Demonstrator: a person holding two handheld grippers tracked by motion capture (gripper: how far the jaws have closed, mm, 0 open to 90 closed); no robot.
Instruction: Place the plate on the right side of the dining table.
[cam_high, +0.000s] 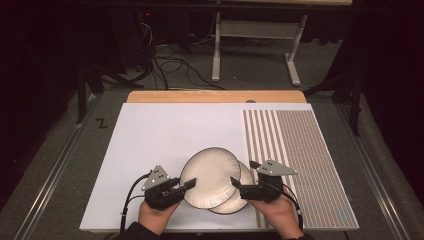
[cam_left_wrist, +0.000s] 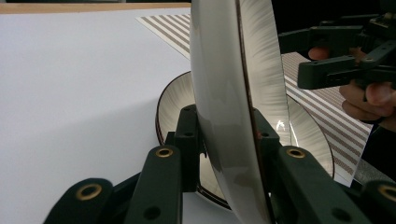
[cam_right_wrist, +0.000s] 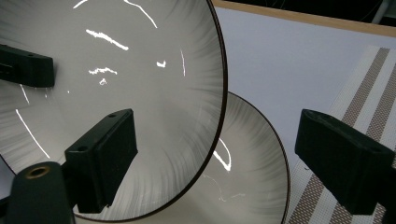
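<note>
A cream plate with a dark rim (cam_high: 210, 175) is tilted up off the table, my left gripper (cam_high: 189, 185) shut on its left edge. In the left gripper view that plate (cam_left_wrist: 229, 93) stands edge-on between the two jaws of the left gripper (cam_left_wrist: 226, 126). A second matching plate (cam_high: 241, 201) lies flat on the board, partly under the first. My right gripper (cam_high: 242, 172) is open at the plates' right side. In the right gripper view, the right gripper (cam_right_wrist: 224, 149) has its jaws apart around the rims of the raised plate (cam_right_wrist: 140, 70) and the lower plate (cam_right_wrist: 252, 163), touching neither.
The plates rest on a white board (cam_high: 165, 135) with a brown-striped mat (cam_high: 300, 150) along its right side. A wooden table edge (cam_high: 215, 96) runs behind. Cables (cam_high: 170, 65) and a metal stand's legs (cam_high: 255, 55) are on the floor beyond.
</note>
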